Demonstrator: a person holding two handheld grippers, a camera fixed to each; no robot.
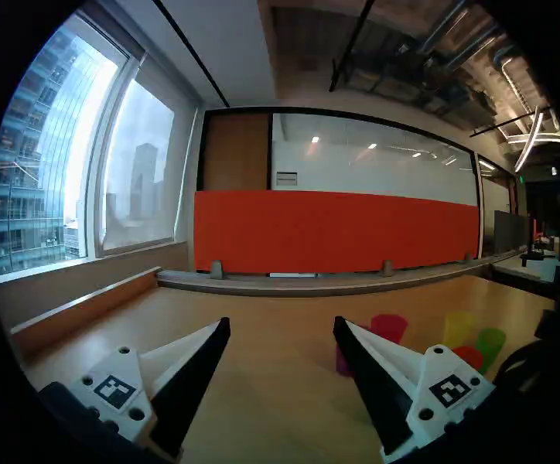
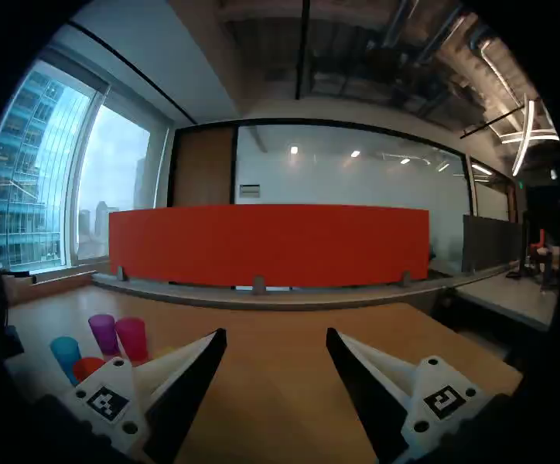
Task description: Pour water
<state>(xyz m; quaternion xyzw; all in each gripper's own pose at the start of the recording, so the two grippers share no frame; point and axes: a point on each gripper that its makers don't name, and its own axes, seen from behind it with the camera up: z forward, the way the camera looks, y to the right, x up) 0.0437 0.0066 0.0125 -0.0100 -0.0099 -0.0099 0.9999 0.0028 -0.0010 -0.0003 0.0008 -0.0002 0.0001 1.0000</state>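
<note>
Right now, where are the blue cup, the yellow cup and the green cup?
blue cup (image 2: 66, 354): right gripper view, on its side wall.
yellow cup (image 1: 458, 329): left gripper view, on its side wall.
green cup (image 1: 490, 342): left gripper view, on its side wall.

Smooth pale wood bench (image 1: 280, 387) with a soft satin sheen. Translucent coloured plastic cups (image 1: 389, 325), glossy. Left gripper (image 1: 281, 323) and right gripper (image 2: 275, 334) in matt white and black plastic. Matt, evenly coloured orange divider panel (image 1: 334, 232); glossy, reflective glass wall (image 1: 373, 162) above it
</note>
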